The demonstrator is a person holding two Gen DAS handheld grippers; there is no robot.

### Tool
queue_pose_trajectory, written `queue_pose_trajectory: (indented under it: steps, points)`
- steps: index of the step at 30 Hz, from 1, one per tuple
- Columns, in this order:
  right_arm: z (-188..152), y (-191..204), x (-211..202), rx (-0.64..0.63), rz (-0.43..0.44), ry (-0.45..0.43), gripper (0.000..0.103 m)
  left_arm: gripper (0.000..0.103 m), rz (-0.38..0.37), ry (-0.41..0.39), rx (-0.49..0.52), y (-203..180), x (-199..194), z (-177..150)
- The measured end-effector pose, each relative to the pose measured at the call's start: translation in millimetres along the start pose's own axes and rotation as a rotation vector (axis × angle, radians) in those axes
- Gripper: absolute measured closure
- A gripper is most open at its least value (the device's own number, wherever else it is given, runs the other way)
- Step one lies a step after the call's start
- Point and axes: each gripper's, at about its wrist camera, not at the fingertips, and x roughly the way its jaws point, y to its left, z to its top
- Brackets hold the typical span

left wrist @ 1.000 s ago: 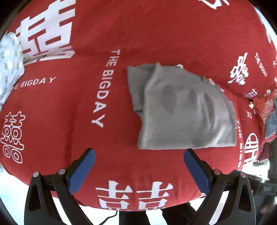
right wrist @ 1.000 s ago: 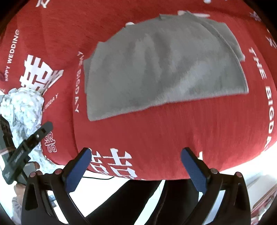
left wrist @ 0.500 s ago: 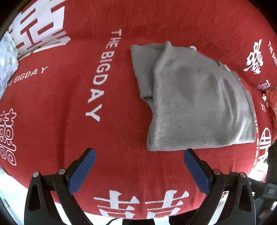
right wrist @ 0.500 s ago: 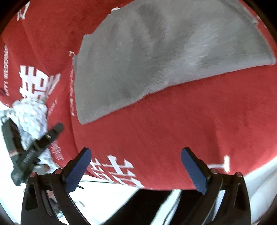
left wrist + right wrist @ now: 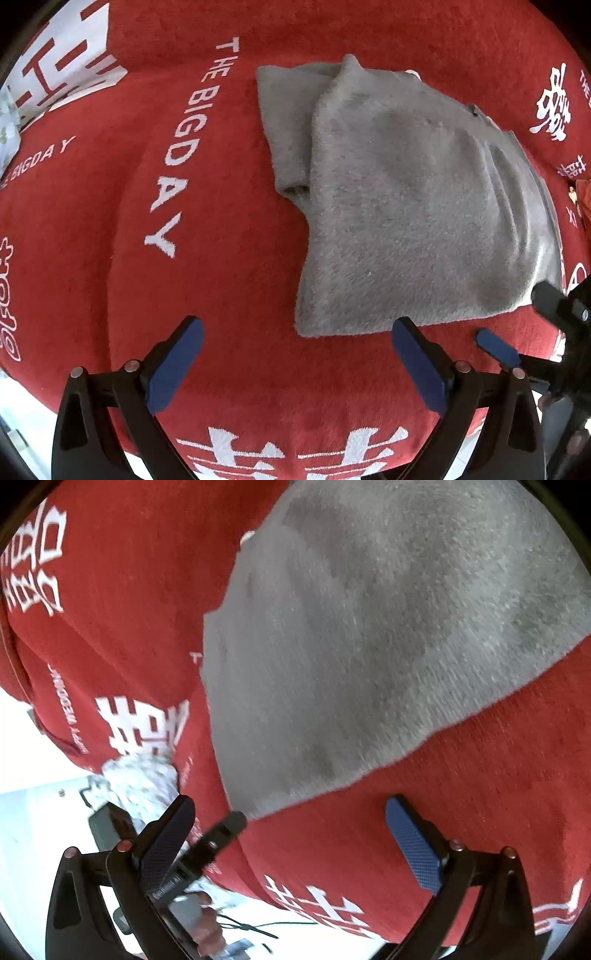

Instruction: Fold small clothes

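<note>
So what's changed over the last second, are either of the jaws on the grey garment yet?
Not yet. Both grippers have come down toward the near edge of the grey garment: the left gripper is now just short of its near-left corner, and the right gripper has closed in from the other side, now visible in the left wrist view. Both jaws stay wide open, holding nothing. The garment lies folded as before on the red cloth.

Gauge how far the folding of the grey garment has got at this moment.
Partly done: the grey garment lies folded over on the red cloth, one sleeve-like flap showing at its left. In hand: nothing; the left gripper and right gripper are open at its near edge. Left: probably another fold.
</note>
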Motion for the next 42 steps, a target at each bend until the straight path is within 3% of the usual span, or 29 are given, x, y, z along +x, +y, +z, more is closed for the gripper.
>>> queue_pose_trajectory:
  steps: [3,6,15,16,17,18,19,22,26,31,33,36,37,38,39,40,42]
  points:
    - [3,2,4,0.014,0.04,-0.017,0.0,0.001,0.01,0.006,0.013,-1,2,5]
    - [7,6,10,0.016,0.074,-0.03,0.0,0.001,-0.029,0.005,0.006,4,0,14]
    - [21,16,34,0.117,0.173,-0.066,0.002,0.001,-0.242,-0.06,-0.158,45,-16,41]
    - [21,15,36,0.139,0.176,-0.059,0.01,0.001,-0.269,-0.057,-0.179,50,-14,44]
    - [22,14,39,0.161,0.178,-0.046,0.04,0.001,-0.29,-0.052,-0.192,53,-13,47]
    - [22,10,44,0.202,0.172,-0.02,0.063,0.001,-0.324,-0.033,-0.205,55,-8,51]
    - [22,6,46,0.224,0.171,-0.008,0.094,0.001,-0.352,-0.016,-0.211,54,-4,54]
    - [24,-1,46,0.268,0.244,0.001,0.094,0.001,-0.464,0.038,-0.235,48,9,62]
    - [33,22,27,0.221,0.368,0.005,0.094,0.001,-0.602,0.06,-0.266,42,18,77]
    - [43,36,14,0.185,0.418,0.023,0.094,0.001,-0.747,0.069,-0.296,27,28,109]
    - [43,38,13,0.169,0.415,0.037,0.094,0.001,-0.742,0.075,-0.301,19,32,119]
    - [38,36,18,0.15,0.38,0.071,0.095,0.002,-0.647,0.073,-0.258,-5,37,132]
    - [37,34,19,0.147,0.361,0.084,0.095,0.016,-0.612,0.073,-0.242,-11,39,134]
    - [34,31,21,0.14,0.326,0.106,0.094,0.048,-0.57,0.076,-0.22,-17,40,134]
    - [33,29,20,0.125,0.278,0.134,0.092,0.063,-0.5,0.1,-0.181,-28,46,134]
    - [31,29,19,0.106,0.238,0.162,0.089,0.068,-0.464,0.117,-0.164,-32,50,134]
    - [28,34,12,0.032,0.159,0.238,0.078,0.068,-0.428,0.099,-0.134,-38,48,133]
